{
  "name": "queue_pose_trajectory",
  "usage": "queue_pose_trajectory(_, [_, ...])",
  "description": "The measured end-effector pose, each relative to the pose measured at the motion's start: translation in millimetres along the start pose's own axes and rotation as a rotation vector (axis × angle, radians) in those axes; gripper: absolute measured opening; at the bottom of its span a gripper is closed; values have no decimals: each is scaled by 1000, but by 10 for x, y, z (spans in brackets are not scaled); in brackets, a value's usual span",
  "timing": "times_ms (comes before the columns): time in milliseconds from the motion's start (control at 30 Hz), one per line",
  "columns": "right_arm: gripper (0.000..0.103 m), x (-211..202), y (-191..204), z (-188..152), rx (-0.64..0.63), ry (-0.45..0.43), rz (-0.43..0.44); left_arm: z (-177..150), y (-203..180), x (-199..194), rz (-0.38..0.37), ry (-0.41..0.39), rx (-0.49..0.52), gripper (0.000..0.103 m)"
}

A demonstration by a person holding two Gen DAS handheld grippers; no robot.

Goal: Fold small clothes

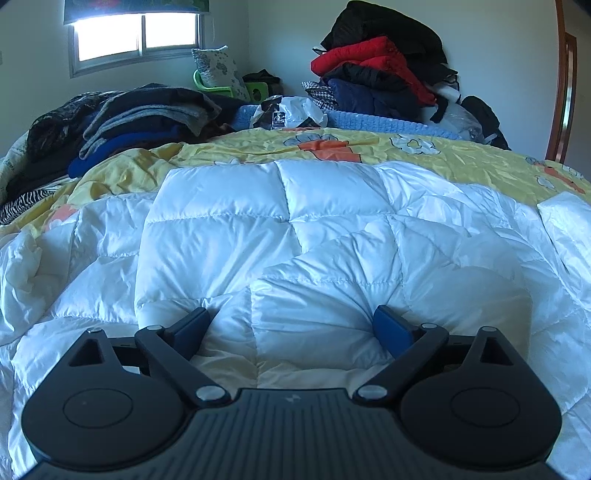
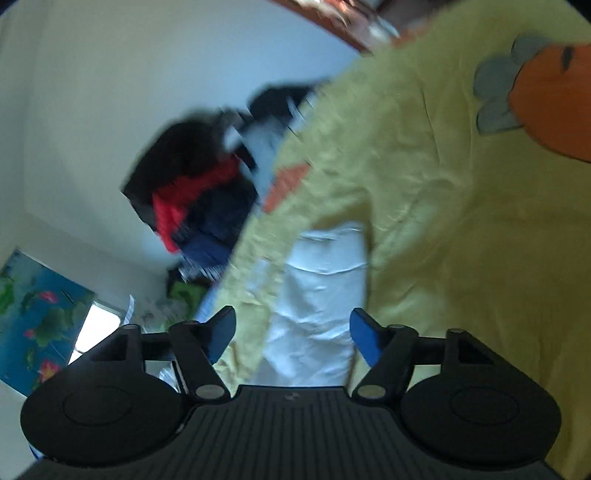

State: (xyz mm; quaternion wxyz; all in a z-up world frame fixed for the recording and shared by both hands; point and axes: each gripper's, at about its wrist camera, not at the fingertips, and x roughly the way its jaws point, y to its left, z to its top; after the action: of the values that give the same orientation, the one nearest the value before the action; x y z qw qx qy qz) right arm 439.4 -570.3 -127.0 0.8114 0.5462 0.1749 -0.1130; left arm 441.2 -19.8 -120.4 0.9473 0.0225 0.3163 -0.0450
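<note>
A white quilted puffy garment (image 1: 314, 236) lies spread on the bed, over a yellow sheet with orange and grey prints (image 1: 317, 146). My left gripper (image 1: 291, 323) is open, its blue-padded fingertips (image 1: 389, 326) pressed into the near edge of the white fabric, with nothing clamped. In the tilted, blurred right wrist view my right gripper (image 2: 291, 328) is open and empty above the yellow sheet (image 2: 461, 221), with a strip of the white garment (image 2: 317, 295) showing between its fingers.
Piles of dark clothes (image 1: 122, 118) sit at the back left of the bed. A tall stack of black, red and navy jackets (image 1: 384, 70) stands at the back right, also in the right wrist view (image 2: 192, 192). A window (image 1: 136, 35) and a wooden door frame (image 1: 567, 85) border the room.
</note>
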Motion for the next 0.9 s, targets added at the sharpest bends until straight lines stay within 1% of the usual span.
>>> queue_pose_trajectory(33, [60, 78, -18, 27, -1, 7, -22, 1, 2, 1, -1, 1, -2, 96])
queue_pose_trajectory(67, [54, 137, -32, 30, -8, 7, -31, 1, 2, 2, 0, 1, -1, 96])
queue_pose_trajectory(100, [56, 190, -41, 46, -22, 4, -35, 3, 2, 5, 0, 1, -2, 97])
queue_pose_trajectory(133, [54, 247, -37, 59, -38, 3, -45, 1, 5, 6, 0, 1, -2, 97])
queue_pose_trajectory(167, [50, 212, -47, 115, -46, -2, -53, 1, 8, 7, -1, 2, -4, 97])
queue_pose_trajectory(233, [50, 251, -82, 162, -26, -22, -50, -3, 12, 9, -2, 2, -7, 97])
queue_pose_trajectory(267, [51, 297, -78, 183, -27, -14, -44, -3, 14, 9, -3, 2, -8, 97])
queue_pose_trajectory(300, [50, 283, -122, 176, -41, -5, -42, -4, 16, 9, -3, 2, -9, 97])
queue_pose_trajectory(367, [49, 397, -69, 222, -80, 11, -54, -8, 19, 10, -4, 1, -10, 97])
queue_pose_trajectory(400, [45, 380, -35, 223, -86, 12, -62, -8, 19, 9, -4, 1, -10, 97])
queue_pose_trajectory(433, [39, 433, -34, 236, -84, 12, -62, -9, 22, 9, -5, 1, -12, 97])
queue_pose_trajectory(467, [21, 430, -25, 245, -80, 17, -66, -8, 22, 9, -5, 1, -12, 97])
queue_pose_trajectory(500, [12, 434, -27, 246, -84, 19, -72, -9, 23, 10, -7, 0, -13, 97])
queue_pose_trajectory(600, [12, 399, 26, 207, -141, -11, -74, -10, 24, 10, -9, 0, -16, 97])
queue_pose_trajectory(700, [12, 269, 162, 139, -194, -52, -39, -10, 38, 6, -16, -3, -25, 98])
queue_pose_trajectory(900, [12, -21, 711, -30, -382, -103, 12, -13, 65, -13, -30, -11, -44, 98])
